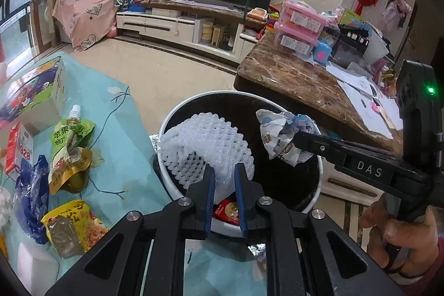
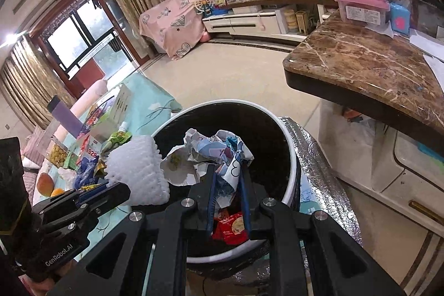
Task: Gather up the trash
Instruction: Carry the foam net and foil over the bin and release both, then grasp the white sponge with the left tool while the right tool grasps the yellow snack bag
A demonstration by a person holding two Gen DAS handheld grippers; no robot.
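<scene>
My left gripper (image 1: pixel 224 174) is clamped on a white foam net (image 1: pixel 206 146), holding it over the near rim of the trash bin (image 1: pixel 320 171). My right gripper (image 2: pixel 228 171) pinches a crumpled printed wrapper (image 2: pixel 219 151) above the bin's dark mouth. Down inside lies a red packet (image 2: pixel 231 229), though I think the print is too blurred to read. On the teal tablecloth (image 1: pixel 119 113) to the left, a green pouch (image 1: pixel 70 149), a yellow snack bag (image 1: pixel 73 224) and a blue wrapper (image 1: pixel 32 199) lie together.
</scene>
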